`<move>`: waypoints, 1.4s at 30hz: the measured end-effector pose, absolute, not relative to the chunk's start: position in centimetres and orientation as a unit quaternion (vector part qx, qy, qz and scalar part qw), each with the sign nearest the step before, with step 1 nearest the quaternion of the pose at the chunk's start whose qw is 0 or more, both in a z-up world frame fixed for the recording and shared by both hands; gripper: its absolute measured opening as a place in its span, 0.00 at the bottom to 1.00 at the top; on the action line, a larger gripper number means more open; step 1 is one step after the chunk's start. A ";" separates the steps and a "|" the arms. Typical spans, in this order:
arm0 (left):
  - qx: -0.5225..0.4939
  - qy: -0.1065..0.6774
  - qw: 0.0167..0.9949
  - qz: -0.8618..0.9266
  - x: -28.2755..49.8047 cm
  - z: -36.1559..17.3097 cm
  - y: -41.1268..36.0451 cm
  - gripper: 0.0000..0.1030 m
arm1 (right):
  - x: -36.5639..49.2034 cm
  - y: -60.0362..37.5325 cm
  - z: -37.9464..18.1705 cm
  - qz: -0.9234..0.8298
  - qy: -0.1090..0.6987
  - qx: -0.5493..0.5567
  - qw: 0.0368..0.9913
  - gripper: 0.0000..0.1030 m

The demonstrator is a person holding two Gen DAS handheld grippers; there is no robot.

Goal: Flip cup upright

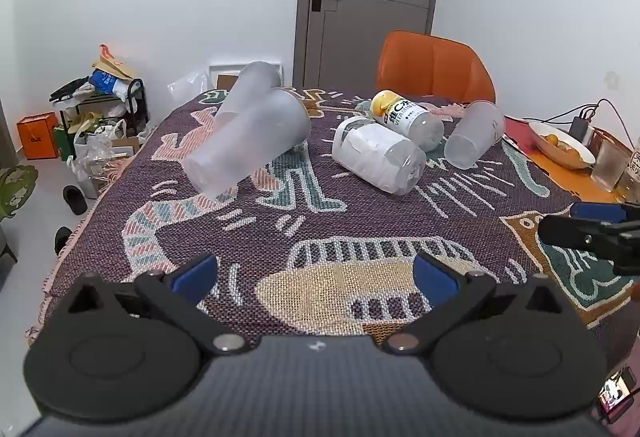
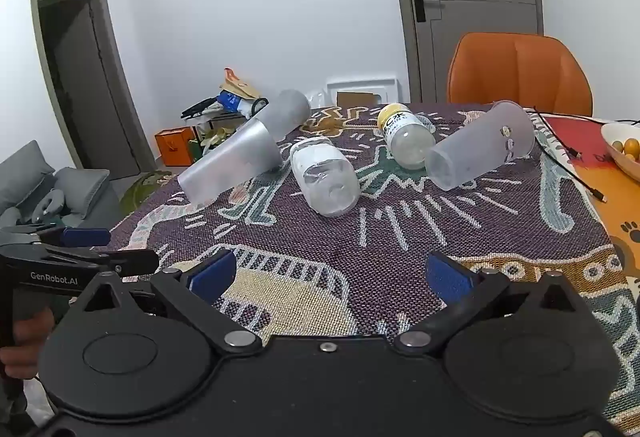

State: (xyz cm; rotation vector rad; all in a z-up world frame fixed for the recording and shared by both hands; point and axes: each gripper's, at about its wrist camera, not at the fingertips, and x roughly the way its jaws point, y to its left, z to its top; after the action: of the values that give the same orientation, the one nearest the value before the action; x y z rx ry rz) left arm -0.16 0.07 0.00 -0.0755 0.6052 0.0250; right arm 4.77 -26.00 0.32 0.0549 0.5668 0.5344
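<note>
Left wrist view
Left gripper (image 1: 316, 273): blue-padded fingers spread wide, grasping nothing, above the patterned woven tablecloth (image 1: 360, 221).
Frosted translucent plastic cups: two lying on their sides far left (image 1: 248, 145), one far right (image 1: 474, 133).
Clear plastic bottles (image 1: 378, 153): lying between the cups.

Right wrist view
Right gripper (image 2: 332, 277): fingers released, apart, empty.
Orange chair (image 2: 520, 73): beyond the table's far edge.

This is a room in a home. A woven blanket (image 1: 360, 221) covers the table, an orange chair (image 1: 436, 67) stands at 12 o'clock, a grey sofa (image 2: 52, 189) at 9 o'clock, and a cluttered shoe rack (image 1: 100, 97) with slippers (image 1: 74, 199) at 10 o'clock.
</note>
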 end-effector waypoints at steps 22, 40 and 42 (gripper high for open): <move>-0.038 0.303 0.952 0.011 -0.5 0.4 0.2 1.00 | 4.8 -25.8 -0.1 0.248 0.284 0.017 0.926 1.00; -0.044 0.287 0.957 0.016 -1.0 1.0 0.3 1.00 | 4.8 -26.3 -0.4 0.241 0.284 0.023 0.928 1.00; -0.044 0.288 0.957 0.016 -1.0 1.0 0.3 1.00 | 4.8 -26.3 -0.4 0.240 0.283 0.022 0.928 1.00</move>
State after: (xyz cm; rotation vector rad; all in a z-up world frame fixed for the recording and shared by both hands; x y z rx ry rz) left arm -1.01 0.34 0.97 -0.0900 0.5842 0.0329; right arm 4.80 -26.29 -0.41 0.0457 0.5802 0.4920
